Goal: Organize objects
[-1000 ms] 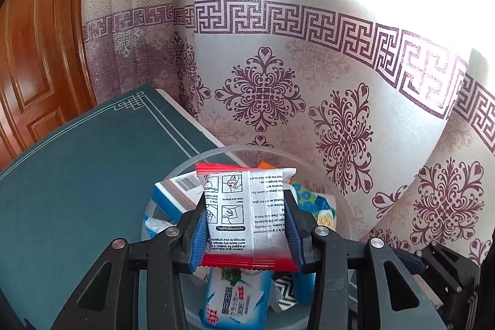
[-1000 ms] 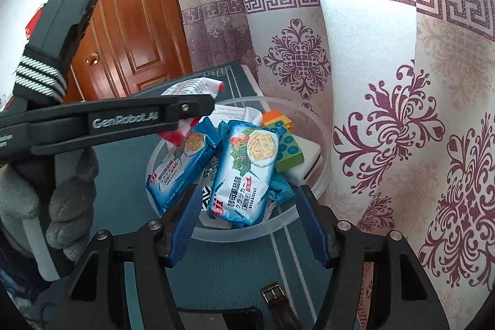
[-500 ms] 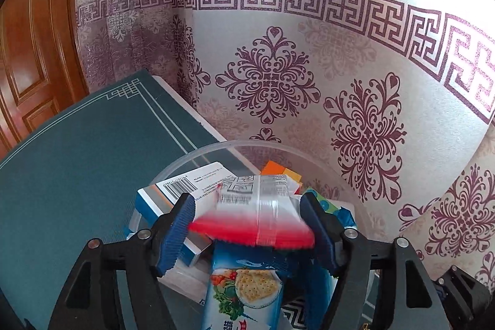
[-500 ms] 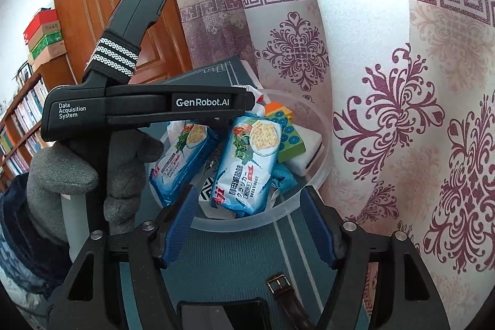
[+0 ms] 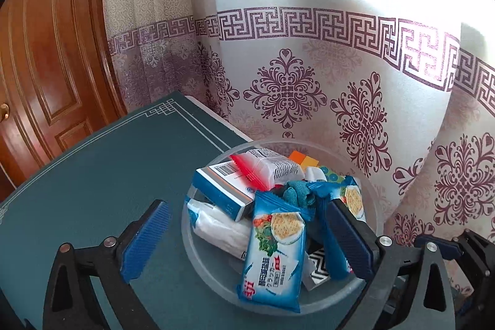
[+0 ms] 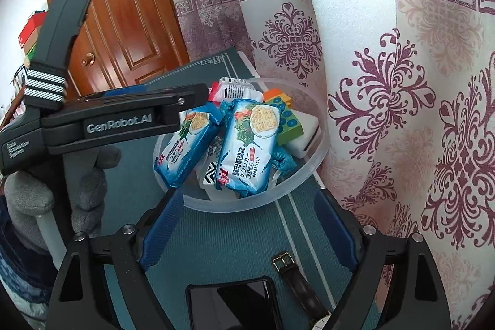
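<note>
A clear plastic bowl (image 5: 376, 206) (image 6: 309, 172) stands on the teal table by the curtain. In it lie a white packet with red ends (image 5: 266, 166) (image 6: 235, 87), two blue cracker packs (image 5: 275, 240) (image 6: 247, 144), a blue-white box (image 5: 222, 187), a teal cloth and coloured blocks (image 6: 284, 119). My left gripper (image 5: 244, 225) is open and empty, hovering over the bowl's near side. My right gripper (image 6: 247, 212) is open and empty in front of the bowl.
A black phone (image 6: 232, 305) and a dark watch strap with a buckle (image 6: 297, 280) lie on the table (image 5: 92, 169) below my right gripper. The patterned curtain (image 6: 402, 113) hangs right behind the bowl. A wooden door (image 5: 37, 67) is at the left.
My left gripper opened and let go of the white red-ended packet, which dropped onto the pile at the bowl's far side. The gripper then drew back and up. My right gripper stayed open.
</note>
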Motion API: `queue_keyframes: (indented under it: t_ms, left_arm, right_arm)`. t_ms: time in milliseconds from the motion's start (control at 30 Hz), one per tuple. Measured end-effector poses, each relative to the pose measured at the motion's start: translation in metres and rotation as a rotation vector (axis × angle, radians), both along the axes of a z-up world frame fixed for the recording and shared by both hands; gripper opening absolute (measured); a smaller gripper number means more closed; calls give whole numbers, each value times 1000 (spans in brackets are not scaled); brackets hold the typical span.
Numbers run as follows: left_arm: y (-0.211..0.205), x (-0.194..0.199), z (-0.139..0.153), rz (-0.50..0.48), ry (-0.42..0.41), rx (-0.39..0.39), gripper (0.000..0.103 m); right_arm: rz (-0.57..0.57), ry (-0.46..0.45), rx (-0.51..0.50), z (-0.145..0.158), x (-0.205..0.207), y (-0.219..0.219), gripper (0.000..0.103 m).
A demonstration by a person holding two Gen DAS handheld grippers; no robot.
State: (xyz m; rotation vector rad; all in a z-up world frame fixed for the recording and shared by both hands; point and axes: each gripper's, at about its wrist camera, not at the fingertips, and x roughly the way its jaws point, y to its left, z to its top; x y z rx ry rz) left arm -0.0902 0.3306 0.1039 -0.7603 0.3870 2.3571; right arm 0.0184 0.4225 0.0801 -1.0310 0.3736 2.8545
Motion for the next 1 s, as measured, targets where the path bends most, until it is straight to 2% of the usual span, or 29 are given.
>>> queue_keyframes:
  t_ms: [100,200,433,600,1000]
  left_arm:
    - [-14,14,3,40,27,-28,103]
    - [-30,28,7,70,32,-10,103]
    - [-59,45,14,151,-12,15,103]
    - [-69,55,14,193,-15,12,103]
    - [-76,70,19,208,8,9,103]
  right_arm:
    - [-10,-21,22,-1,9,-4,95]
    - [-16,-30,41,1,11,-6,101]
    - [-16,-39,84,8,30,-18,101]
    - [4,-45,140,19,26,-31,101]
    - [18,-23,178,30,31,-37,101]
